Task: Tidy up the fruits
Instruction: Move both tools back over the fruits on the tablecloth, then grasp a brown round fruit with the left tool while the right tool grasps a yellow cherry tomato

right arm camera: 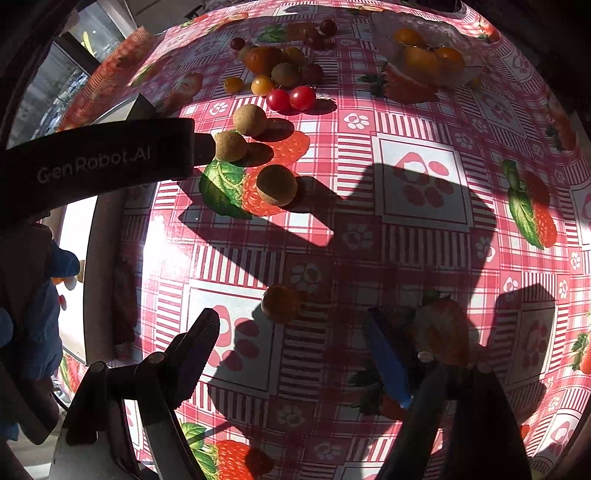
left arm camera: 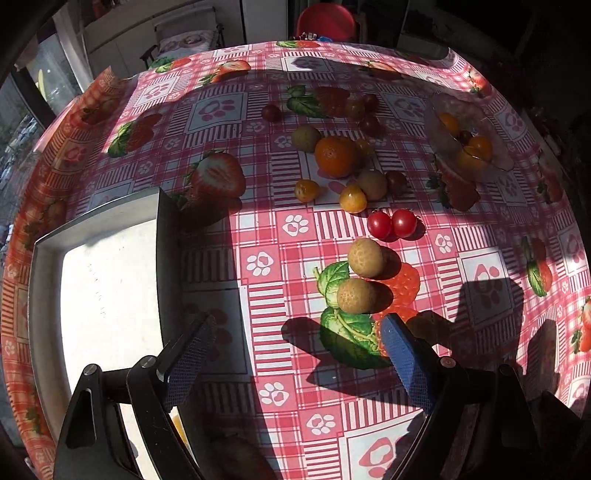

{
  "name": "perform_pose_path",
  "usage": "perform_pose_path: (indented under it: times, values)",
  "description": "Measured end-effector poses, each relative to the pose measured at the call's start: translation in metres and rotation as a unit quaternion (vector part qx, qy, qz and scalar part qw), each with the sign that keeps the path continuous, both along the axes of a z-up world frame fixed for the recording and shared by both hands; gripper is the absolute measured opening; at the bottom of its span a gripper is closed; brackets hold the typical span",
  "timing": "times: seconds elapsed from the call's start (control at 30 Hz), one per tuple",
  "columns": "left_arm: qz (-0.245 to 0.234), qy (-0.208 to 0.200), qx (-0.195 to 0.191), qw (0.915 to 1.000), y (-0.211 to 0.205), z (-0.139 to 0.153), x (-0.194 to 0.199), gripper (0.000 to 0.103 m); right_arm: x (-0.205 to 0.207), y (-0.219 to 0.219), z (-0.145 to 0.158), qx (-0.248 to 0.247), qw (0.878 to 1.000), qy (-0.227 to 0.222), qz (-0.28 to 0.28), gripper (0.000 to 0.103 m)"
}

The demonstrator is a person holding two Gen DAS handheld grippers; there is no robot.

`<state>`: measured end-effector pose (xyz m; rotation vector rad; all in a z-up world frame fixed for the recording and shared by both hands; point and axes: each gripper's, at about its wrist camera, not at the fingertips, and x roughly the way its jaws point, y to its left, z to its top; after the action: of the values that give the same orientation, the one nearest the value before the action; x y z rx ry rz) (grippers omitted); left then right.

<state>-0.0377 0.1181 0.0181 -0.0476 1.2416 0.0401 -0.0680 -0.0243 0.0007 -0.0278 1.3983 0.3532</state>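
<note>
Loose fruit lies on the strawberry-print tablecloth. In the left wrist view two brown longans [left arm camera: 356,295] lie just beyond my open, empty left gripper [left arm camera: 299,334], with two red cherry tomatoes [left arm camera: 391,223], yellow tomatoes [left arm camera: 352,198] and an orange [left arm camera: 336,156] farther off. A clear glass bowl [left arm camera: 439,133] at the far right holds orange fruits. A metal tray [left arm camera: 107,280] sits at the left. In the right wrist view my right gripper [right arm camera: 291,326] is open, with a small orange fruit [right arm camera: 280,303] in shadow just beyond its fingertips. Another longan [right arm camera: 277,184] lies farther ahead.
The left gripper's black body [right arm camera: 96,158] reaches in from the left of the right wrist view, its tip beside a longan [right arm camera: 231,146]. A red chair [left arm camera: 327,22] stands past the table's far edge. Dark grapes [left arm camera: 271,112] lie at the back.
</note>
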Motion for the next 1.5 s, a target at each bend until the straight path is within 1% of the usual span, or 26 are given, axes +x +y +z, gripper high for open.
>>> perform_pose_path:
  times: [0.2,0.3,0.33,0.37,0.4,0.43,0.47,0.53,0.57,0.6,0.63,0.67,0.7,0.73,0.8,0.83,0.97,1.13,1.23,1.5]
  values:
    - [0.003,0.005,-0.005,1.0000,-0.009,-0.014,0.016,0.091,0.000,0.008,-0.005,-0.005,1.000,-0.004,0.013,0.082]
    - [-0.005,0.010,-0.001,0.9999,-0.016,-0.019,0.017,0.091,-0.001,0.014,-0.005,-0.014,1.000,-0.011,0.022,0.078]
    - [-0.006,0.011,-0.001,0.9999,-0.018,-0.020,0.017,0.089,0.000,0.018,-0.005,-0.017,0.999,-0.014,0.026,0.076]
    - [-0.008,0.013,-0.002,0.9999,-0.019,-0.022,0.017,0.077,0.000,0.020,-0.005,-0.019,0.999,-0.016,0.028,0.074]
    - [-0.009,0.022,-0.002,0.9997,-0.021,-0.025,0.019,0.071,0.000,0.023,-0.005,-0.021,0.999,-0.018,0.031,0.070]
    - [-0.009,0.024,0.002,0.9997,-0.022,-0.026,0.019,0.068,0.000,0.025,-0.005,-0.025,0.999,-0.021,0.034,0.066]
    - [-0.009,0.020,0.005,0.9998,-0.023,-0.025,0.019,0.068,0.000,0.026,-0.004,-0.029,0.999,-0.024,0.037,0.063]
    - [-0.010,0.019,0.004,0.9998,-0.024,-0.026,0.019,0.064,0.000,0.030,-0.003,-0.039,0.998,-0.032,0.044,0.047]
    - [-0.009,0.017,0.006,0.9998,-0.024,-0.025,0.019,0.058,-0.001,0.030,-0.003,-0.044,0.997,-0.035,0.048,0.043]
    - [-0.009,0.014,0.006,0.9998,-0.024,-0.024,0.019,0.054,-0.001,0.031,-0.003,-0.049,0.997,-0.038,0.051,0.036]
    - [-0.011,0.013,0.006,0.9998,-0.024,-0.023,0.019,0.046,-0.001,0.031,-0.002,-0.049,0.997,-0.040,0.053,0.029]
    - [-0.013,0.011,0.004,0.9998,-0.024,-0.022,0.018,0.038,-0.001,0.031,-0.002,-0.046,0.997,-0.038,0.052,0.026]
    - [-0.016,0.011,0.004,0.9998,-0.024,-0.022,0.019,0.035,-0.001,0.030,-0.003,-0.042,0.997,-0.036,0.049,0.025]
    - [-0.019,0.011,0.003,0.9998,-0.023,-0.021,0.019,0.033,-0.001,0.028,-0.002,-0.037,0.998,-0.034,0.046,0.025]
    - [-0.021,0.013,-0.002,0.9997,-0.022,-0.021,0.017,0.032,0.001,0.024,-0.001,-0.020,0.999,-0.027,0.037,0.025]
    - [-0.021,0.014,-0.005,0.9997,-0.021,-0.021,0.017,0.029,0.002,0.022,-0.001,-0.008,0.999,-0.023,0.031,0.025]
    - [-0.017,0.013,-0.010,0.9997,-0.016,-0.014,0.007,0.029,0.008,0.009,0.004,0.021,1.000,-0.011,0.007,0.025]
    - [-0.013,0.007,-0.015,0.9998,-0.006,-0.002,-0.009,0.029,0.015,-0.003,0.012,0.039,0.999,-0.005,-0.012,0.025]
    - [-0.007,0.003,-0.020,0.9998,0.003,0.005,-0.018,0.029,0.020,-0.003,0.018,0.044,0.999,-0.004,-0.016,0.025]
    - [0.019,-0.006,-0.026,0.9995,0.029,0.021,-0.039,0.029,0.022,-0.001,0.027,0.053,0.999,-0.004,-0.010,0.025]
